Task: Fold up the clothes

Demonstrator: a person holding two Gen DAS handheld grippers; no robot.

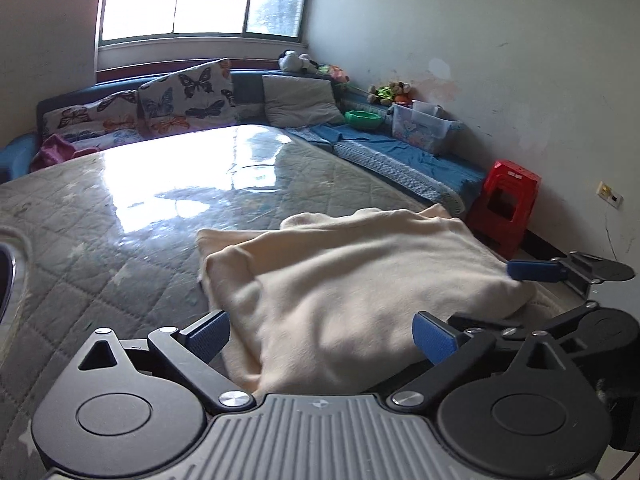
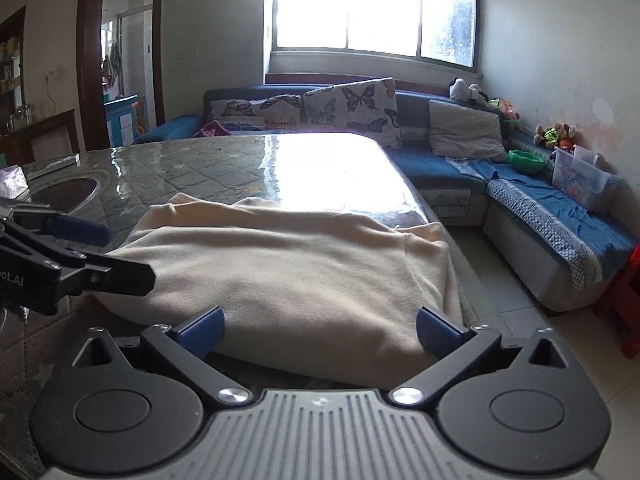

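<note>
The folded cream garment point(image 2: 288, 280) lay on the quilted table point(image 2: 224, 160) between both wide-open, empty grippers, the left gripper point(image 1: 322, 338) reading "ot.AI", the right gripper point(image 2: 320, 330) beside it.

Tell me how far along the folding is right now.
Mostly done, it looks: the cream garment lies on the table as a compact, layered bundle. In hand: nothing; the left gripper and right gripper are both open at its near edge. Left: perhaps one more fold or smoothing its uneven far edge. No other clothes show on the table.
</note>
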